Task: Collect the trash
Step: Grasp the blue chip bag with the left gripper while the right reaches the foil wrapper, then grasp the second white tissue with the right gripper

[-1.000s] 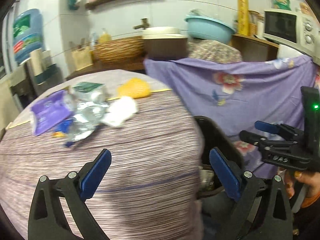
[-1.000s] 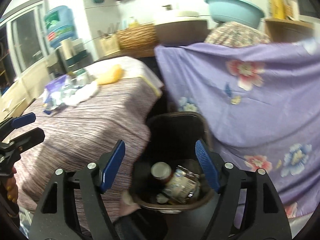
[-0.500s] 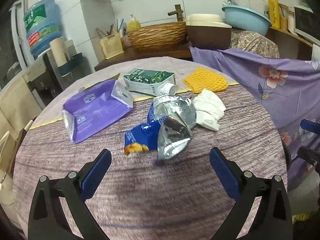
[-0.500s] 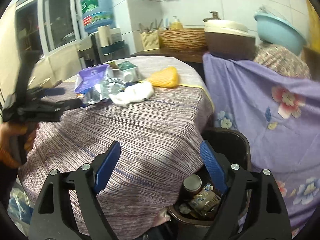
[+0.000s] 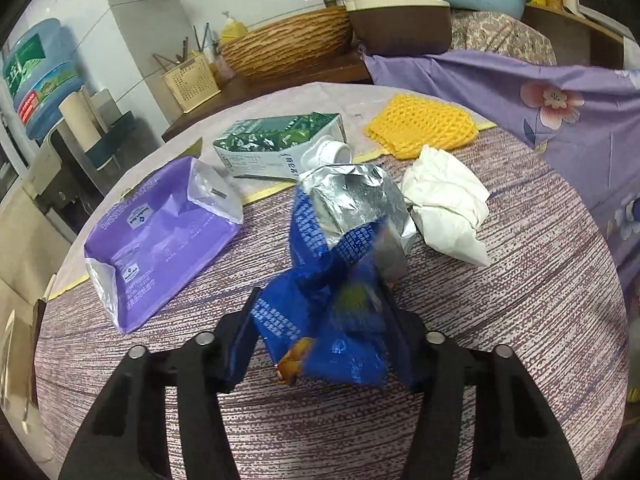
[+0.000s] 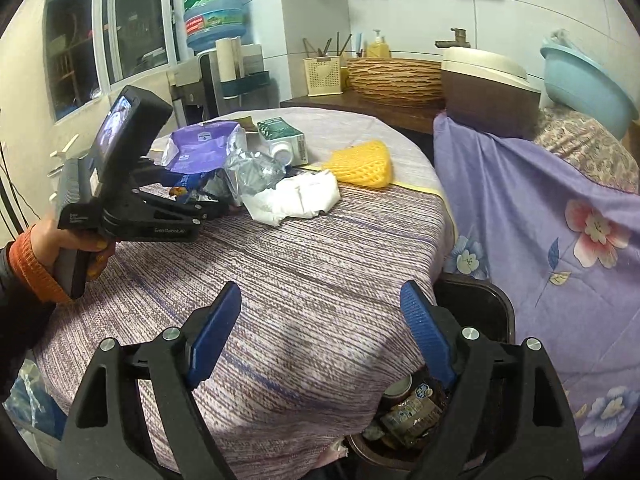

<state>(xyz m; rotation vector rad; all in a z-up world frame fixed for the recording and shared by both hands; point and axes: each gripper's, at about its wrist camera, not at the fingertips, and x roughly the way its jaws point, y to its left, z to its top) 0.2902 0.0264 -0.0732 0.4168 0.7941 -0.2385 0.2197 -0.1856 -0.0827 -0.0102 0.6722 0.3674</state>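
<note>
The left gripper (image 5: 320, 344) pinches the blue snack bag (image 5: 328, 300) near the table's (image 5: 520, 320) middle, while the bin (image 6: 472, 304) waits below the right edge, under the wide-open right gripper (image 6: 320, 336).

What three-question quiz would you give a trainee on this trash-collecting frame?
1. True or false: the left hand-held gripper is shut on the blue snack bag.
2. Which item touches the crumpled white paper? A) purple pouch B) yellow mesh sleeve C) water jug
3. Fill in: the right hand-held gripper is ____ and holds nothing.

Key: 1 true; 2 B; 3 open.
</note>
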